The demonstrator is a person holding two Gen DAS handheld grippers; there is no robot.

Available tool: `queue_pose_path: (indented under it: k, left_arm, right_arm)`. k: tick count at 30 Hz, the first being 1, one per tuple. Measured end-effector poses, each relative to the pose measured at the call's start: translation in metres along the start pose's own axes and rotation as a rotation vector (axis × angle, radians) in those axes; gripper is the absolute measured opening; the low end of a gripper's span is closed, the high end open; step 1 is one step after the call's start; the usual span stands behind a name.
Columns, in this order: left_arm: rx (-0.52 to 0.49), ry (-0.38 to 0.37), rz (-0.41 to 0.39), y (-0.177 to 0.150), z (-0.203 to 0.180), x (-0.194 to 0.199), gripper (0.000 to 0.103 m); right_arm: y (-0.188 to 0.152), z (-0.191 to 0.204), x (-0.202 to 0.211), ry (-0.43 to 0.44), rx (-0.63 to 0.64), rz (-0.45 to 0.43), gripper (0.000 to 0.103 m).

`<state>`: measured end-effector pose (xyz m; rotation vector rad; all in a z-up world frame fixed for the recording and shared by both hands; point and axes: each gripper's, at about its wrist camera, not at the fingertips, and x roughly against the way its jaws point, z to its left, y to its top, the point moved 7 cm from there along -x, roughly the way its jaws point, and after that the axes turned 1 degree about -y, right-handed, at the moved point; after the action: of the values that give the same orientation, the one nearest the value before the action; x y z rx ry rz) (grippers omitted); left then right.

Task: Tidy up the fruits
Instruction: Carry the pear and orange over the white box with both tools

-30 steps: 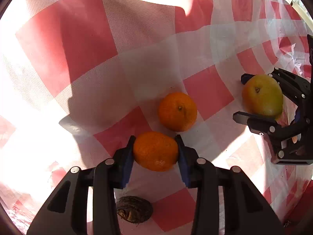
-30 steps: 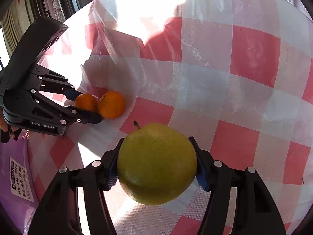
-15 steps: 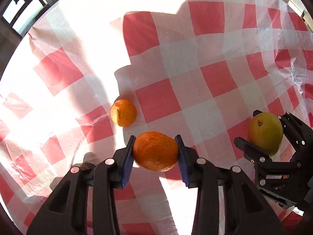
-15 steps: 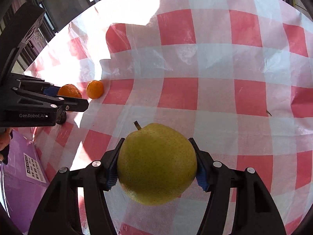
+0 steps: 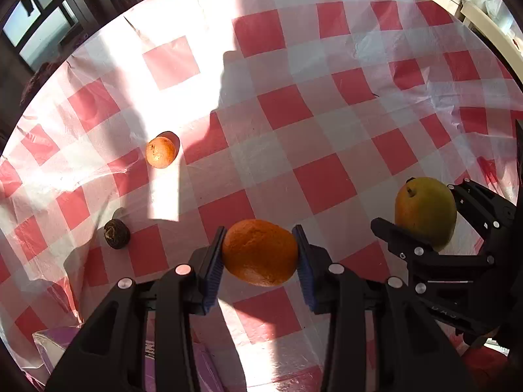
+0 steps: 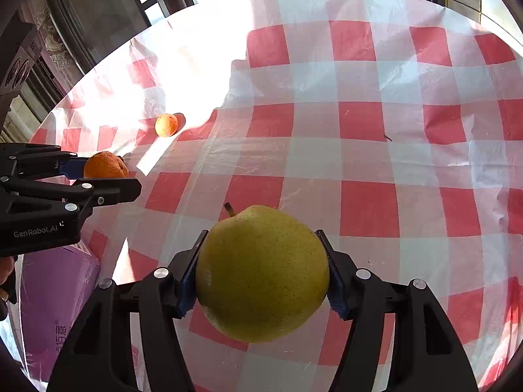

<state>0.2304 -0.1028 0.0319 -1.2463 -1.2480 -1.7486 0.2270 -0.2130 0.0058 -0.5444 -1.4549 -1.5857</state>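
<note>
Left gripper [image 5: 260, 254] pinching an orange [image 5: 260, 252] above the checked tablecloth [image 5: 327, 130], right gripper [image 6: 261, 274] clamping a yellow-green pear [image 6: 261, 274] aloft, second orange [image 5: 160, 152] and a dark brown fruit [image 5: 116, 234] lying toward the cloth's left edge.

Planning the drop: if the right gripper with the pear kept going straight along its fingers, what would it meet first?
Probably bare red-and-white checked tablecloth. The right gripper, shut on the yellow-green pear, points down at it; no fruit ahead, though depth is unclear.

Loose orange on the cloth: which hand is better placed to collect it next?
Left, though only after unloading. The loose orange lies on the left tool's side, but that tool grips another orange. The right tool holds the pear, farther off.
</note>
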Motion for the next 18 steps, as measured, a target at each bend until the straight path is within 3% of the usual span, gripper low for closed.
queue_pose_path:
  k: [8, 18]
  left_arm:
    - [-0.01, -0.006, -0.06, -0.044, 0.01, 0.048, 0.04]
    - [0.044, -0.015, -0.115, -0.132, 0.051, 0.097, 0.04]
  right_arm:
    - [-0.019, 0.039, 0.047, -0.006, 0.006, -0.041, 0.061]
    - [-0.052, 0.142, 0.091, 0.046, 0.1, -0.084, 0.061]
